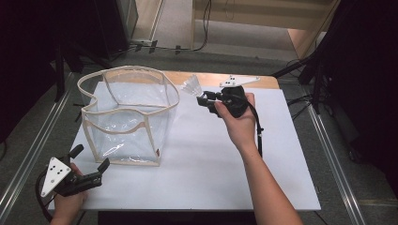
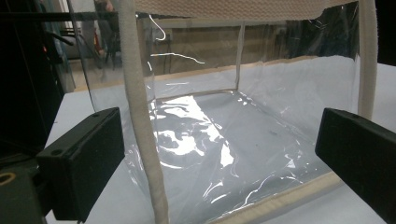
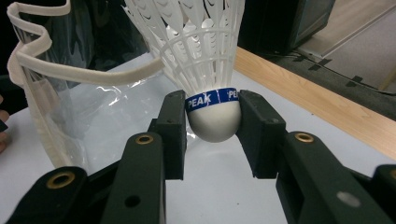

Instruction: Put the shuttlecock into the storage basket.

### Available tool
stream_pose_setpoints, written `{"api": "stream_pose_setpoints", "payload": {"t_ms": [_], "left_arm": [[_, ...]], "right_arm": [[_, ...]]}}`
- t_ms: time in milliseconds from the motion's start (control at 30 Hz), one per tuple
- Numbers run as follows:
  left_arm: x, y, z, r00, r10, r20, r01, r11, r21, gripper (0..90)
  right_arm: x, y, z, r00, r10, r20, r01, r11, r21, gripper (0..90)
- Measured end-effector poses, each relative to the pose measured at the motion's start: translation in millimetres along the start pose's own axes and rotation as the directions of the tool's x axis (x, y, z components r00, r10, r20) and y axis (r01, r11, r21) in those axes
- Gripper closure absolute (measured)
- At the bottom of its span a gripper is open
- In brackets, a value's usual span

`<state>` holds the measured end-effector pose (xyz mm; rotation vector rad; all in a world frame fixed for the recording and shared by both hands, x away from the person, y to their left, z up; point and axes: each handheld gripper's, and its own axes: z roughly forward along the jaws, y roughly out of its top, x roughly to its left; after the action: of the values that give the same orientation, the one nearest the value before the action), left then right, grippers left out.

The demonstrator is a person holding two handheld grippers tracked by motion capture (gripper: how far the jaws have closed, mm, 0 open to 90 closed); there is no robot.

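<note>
A clear plastic bag (image 1: 129, 115) with cream fabric trim stands open on the white table (image 1: 211, 168), left of centre. My right gripper (image 1: 202, 100) is shut on the white cork of a shuttlecock (image 1: 191, 85), held just right of the bag's rim. In the right gripper view the shuttlecock (image 3: 212, 116) sits between the jaws, blue band reading "PEAK", feathers up. My left gripper (image 1: 89, 164) is open near the bag's front left corner. In the left gripper view the bag (image 2: 224, 140) stands just ahead, its cream corner seam (image 2: 140, 116) between the spread jaws.
A wooden strip (image 1: 216, 78) runs along the table's far edge. Metal rails (image 1: 328, 154) flank both sides. Dark stands and cables (image 1: 309, 70) surround the table at the back and right. Bare white surface lies at the front centre and right.
</note>
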<state>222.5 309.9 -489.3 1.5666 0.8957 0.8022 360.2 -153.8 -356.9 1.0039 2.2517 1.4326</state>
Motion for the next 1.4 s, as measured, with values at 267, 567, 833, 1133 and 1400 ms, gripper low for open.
{"api": "stream_pose_setpoints", "payload": {"t_ms": [267,567,833,1133,1400], "left_arm": [[0.0,0.0,0.0,1.0000,0.001,0.001,-0.001,1.0000,0.000,2.1],[-0.1,0.0,-0.1,1.0000,0.002,0.000,-0.002,1.0000,0.000,2.1],[-0.2,0.1,-0.1,1.0000,0.005,0.001,-0.005,1.0000,0.001,2.1],[-0.1,0.0,0.0,1.0000,0.004,0.001,-0.004,1.0000,0.001,2.1],[-0.3,0.0,-0.2,1.0000,0.007,0.003,-0.007,1.0000,0.001,2.2]], "right_arm": [[5.2,6.4,0.2,0.9999,-0.008,-0.011,0.008,0.9999,-0.011,61.8],[11.8,15.9,-1.1,0.9996,-0.018,-0.023,0.017,0.9993,-0.034,61.8],[19.2,22.4,0.7,0.9989,-0.026,-0.040,0.025,0.9988,-0.042,61.8],[27.8,27.5,8.8,0.9971,-0.033,-0.068,0.030,0.9983,-0.050,61.8],[36.1,29.8,20.1,0.9950,-0.033,-0.094,0.029,0.9986,-0.044,61.8]]}}
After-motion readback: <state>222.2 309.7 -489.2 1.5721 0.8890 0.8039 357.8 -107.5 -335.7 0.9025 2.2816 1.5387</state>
